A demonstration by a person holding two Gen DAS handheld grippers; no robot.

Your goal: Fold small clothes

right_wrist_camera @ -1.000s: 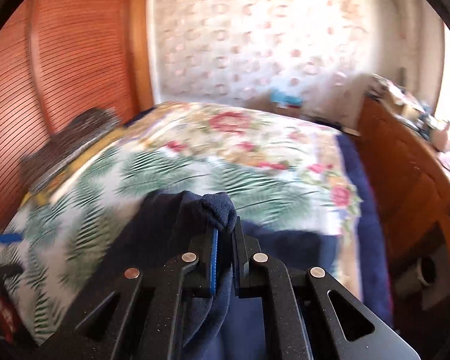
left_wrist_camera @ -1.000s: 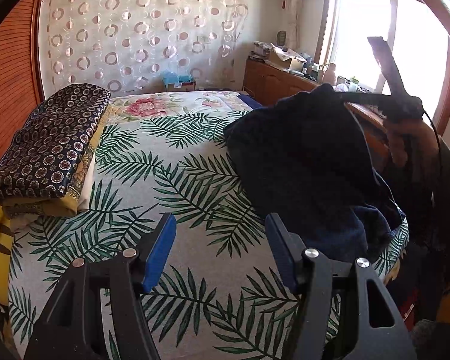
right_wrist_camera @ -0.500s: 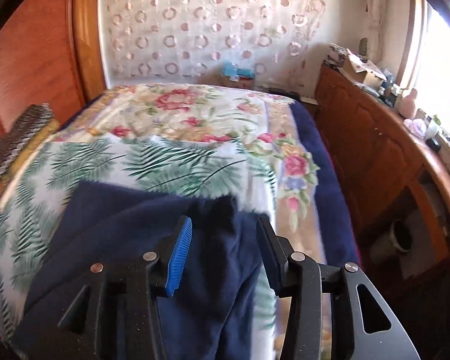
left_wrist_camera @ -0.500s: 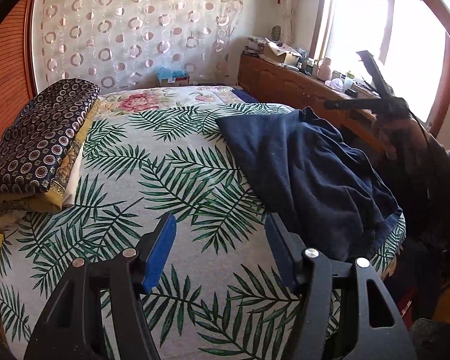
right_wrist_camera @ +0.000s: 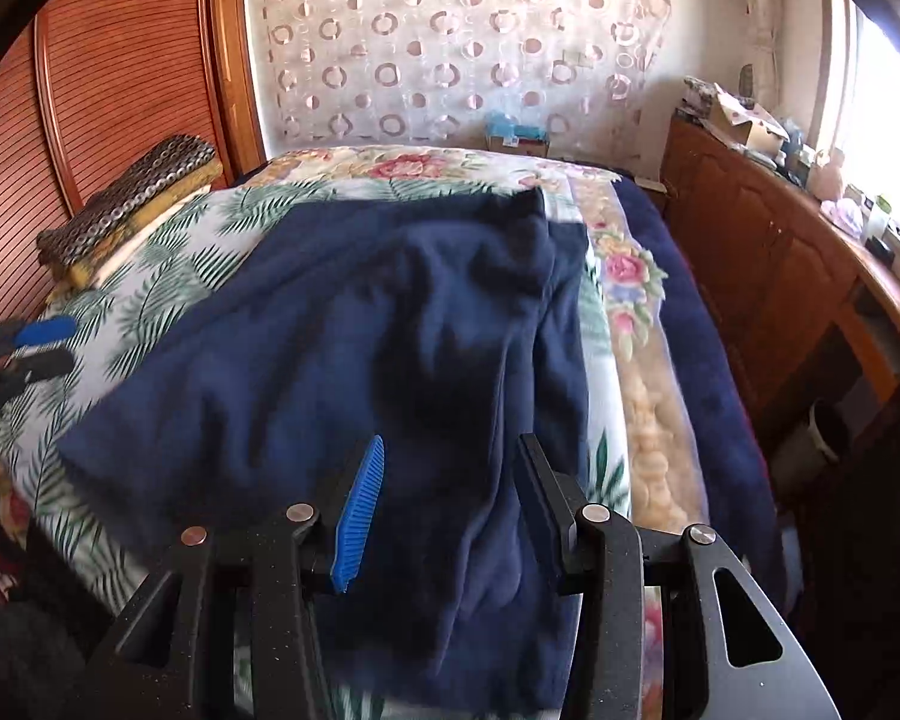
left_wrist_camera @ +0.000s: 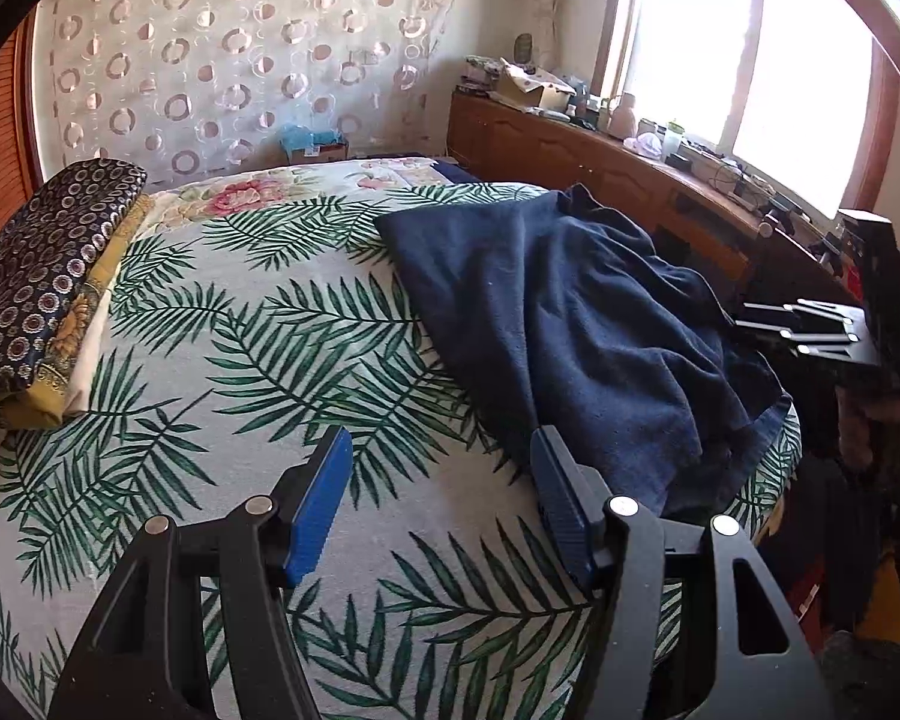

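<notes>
A dark navy garment (left_wrist_camera: pixel 576 324) lies spread and rumpled on the right side of the palm-leaf bedspread (left_wrist_camera: pixel 258 360); it fills the middle of the right wrist view (right_wrist_camera: pixel 354 360). My left gripper (left_wrist_camera: pixel 441 480) is open and empty, just left of the garment's near edge. My right gripper (right_wrist_camera: pixel 447 480) is open and empty, above the garment's near end. The right gripper also shows at the far right of the left wrist view (left_wrist_camera: pixel 822 324), past the bed edge. The left gripper shows at the left edge of the right wrist view (right_wrist_camera: pixel 36 342).
A stack of folded patterned cloths (left_wrist_camera: pixel 42 276) lies at the bed's left side by the wooden headboard (right_wrist_camera: pixel 90 90). A cluttered wooden sideboard (left_wrist_camera: pixel 600 162) runs along the right under the window. A floral cover and blue blanket (right_wrist_camera: pixel 690 330) lie along the bed's right side.
My right gripper, shut on the raised navy garment a second ago, has opened and let it drop flat on the bed, then drew back. My left gripper stayed open and nearly still.
</notes>
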